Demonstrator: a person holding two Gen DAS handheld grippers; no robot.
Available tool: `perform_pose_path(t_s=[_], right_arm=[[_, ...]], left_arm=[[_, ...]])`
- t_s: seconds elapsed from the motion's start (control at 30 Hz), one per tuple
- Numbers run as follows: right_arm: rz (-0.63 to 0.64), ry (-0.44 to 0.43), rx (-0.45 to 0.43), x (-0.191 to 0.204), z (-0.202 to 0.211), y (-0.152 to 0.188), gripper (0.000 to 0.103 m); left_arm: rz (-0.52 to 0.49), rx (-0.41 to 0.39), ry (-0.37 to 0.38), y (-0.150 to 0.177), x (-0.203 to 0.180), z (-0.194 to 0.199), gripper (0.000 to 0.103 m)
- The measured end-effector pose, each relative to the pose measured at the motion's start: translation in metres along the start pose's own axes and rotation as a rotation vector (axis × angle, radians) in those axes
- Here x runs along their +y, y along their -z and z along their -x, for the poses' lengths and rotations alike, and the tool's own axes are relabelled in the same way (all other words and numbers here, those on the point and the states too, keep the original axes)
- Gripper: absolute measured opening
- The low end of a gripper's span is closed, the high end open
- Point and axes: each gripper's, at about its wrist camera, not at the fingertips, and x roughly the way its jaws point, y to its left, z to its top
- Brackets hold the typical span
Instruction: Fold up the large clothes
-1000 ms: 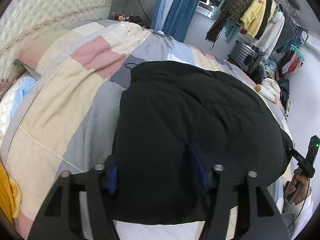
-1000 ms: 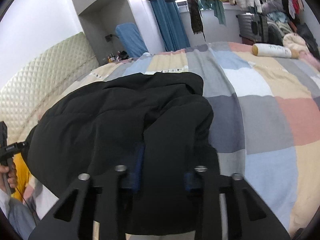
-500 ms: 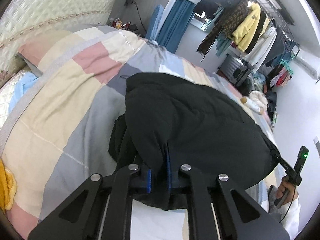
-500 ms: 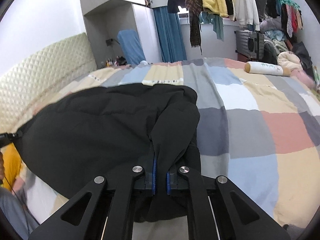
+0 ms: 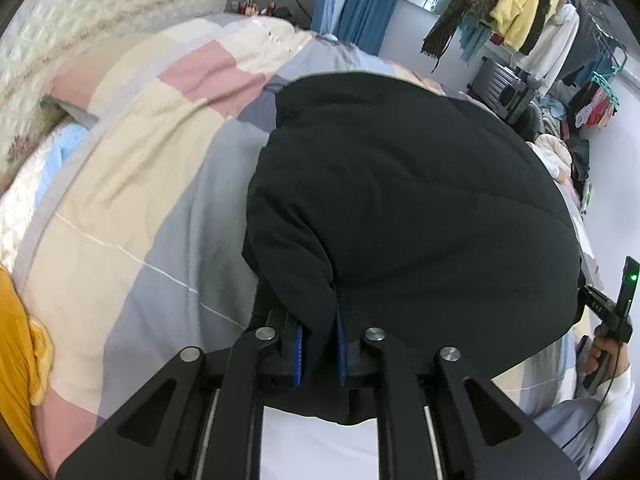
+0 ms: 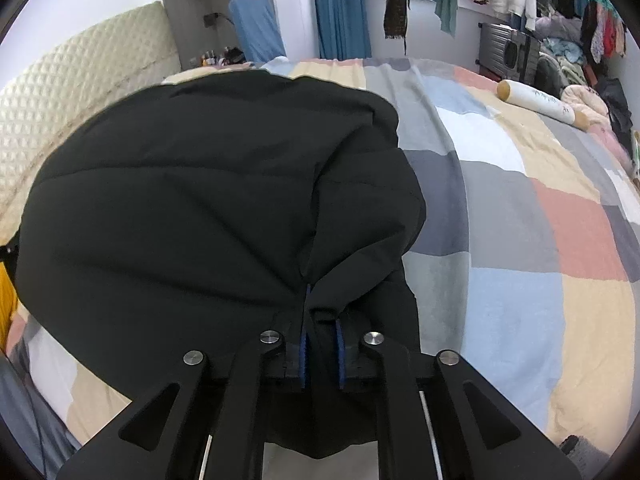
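Note:
A large black padded jacket lies on a patchwork bedspread. My left gripper is shut on the jacket's near hem at its left corner, black cloth pinched between the blue pads. My right gripper is shut on the near hem at the jacket's right corner. The hem is lifted and the jacket bulges up over the bedspread. The right gripper's handle and the hand on it show at the right edge of the left wrist view.
A quilted cream headboard stands at the left. A rack of hanging clothes and a suitcase stand beyond the bed. A white bolster lies at the bed's far right. Yellow cloth lies at the left edge.
Both grippers closed on the jacket's near hem about half a second ago. Since then they have lifted it, and the jacket now bulges higher and fills more of both views.

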Motion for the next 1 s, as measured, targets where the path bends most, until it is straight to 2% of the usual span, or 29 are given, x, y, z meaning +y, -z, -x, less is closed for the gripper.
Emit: perform_pose_path(t_s=[0.07, 0.13, 0.17, 0.2, 0.23, 0.27, 0.3, 0.43, 0.5, 0.57, 0.63, 0.77, 0.87, 1.0], right_arm=[[-0.063, -0.021, -0.009, -0.008, 0.008, 0.0, 0.016], [-0.12, -0.061, -0.015, -0.013, 0.016, 0.0, 0.027], [-0.134, -0.07, -0.02, -0.014, 0.021, 0.001, 0.033], [-0.143, -0.071, -0.031, -0.013, 0.028, 0.001, 0.039], [-0.147, -0.068, -0.038, -0.012, 0.032, 0.001, 0.057], [-0.15, -0.06, -0.057, -0.01, 0.041, 0.001, 0.072], [-0.144, -0.048, -0.074, -0.007, 0.049, 0.0, 0.076], [-0.152, -0.024, -0.15, 0.001, 0.091, -0.009, 0.082], [-0.138, -0.009, -0.213, 0.009, 0.119, -0.016, 0.087], [-0.124, -0.008, -0.273, 0.018, 0.145, -0.022, 0.098], [-0.113, -0.019, -0.34, 0.029, 0.178, -0.03, 0.103], [-0.068, -0.046, -0.441, 0.055, 0.235, -0.043, 0.103], [-0.029, -0.069, -0.493, 0.076, 0.264, -0.05, 0.103], [0.017, -0.113, -0.556, 0.102, 0.3, -0.049, 0.103]], left_arm=[[0.002, -0.013, 0.001, 0.001, 0.001, 0.004, 0.019], [0.005, -0.019, -0.01, 0.001, 0.002, 0.01, 0.028], [0.016, -0.019, -0.016, 0.002, 0.003, 0.014, 0.043], [0.028, -0.025, -0.011, 0.003, 0.005, 0.018, 0.052], [0.038, -0.031, -0.006, 0.004, 0.006, 0.021, 0.068], [0.054, -0.047, 0.0, 0.005, 0.008, 0.027, 0.075], [0.064, -0.062, -0.001, 0.005, 0.009, 0.035, 0.077], [0.07, -0.108, -0.006, -0.002, 0.0, 0.06, 0.079], [0.065, -0.146, -0.004, -0.006, -0.009, 0.08, 0.082], [0.054, -0.184, -0.004, -0.011, -0.02, 0.099, 0.084], [0.018, -0.224, 0.0, -0.017, -0.035, 0.119, 0.085], [-0.036, -0.296, 0.011, -0.023, -0.064, 0.158, 0.089], [-0.073, -0.343, 0.032, -0.025, -0.082, 0.185, 0.098], [-0.11, -0.409, 0.048, -0.02, -0.099, 0.214, 0.102]])
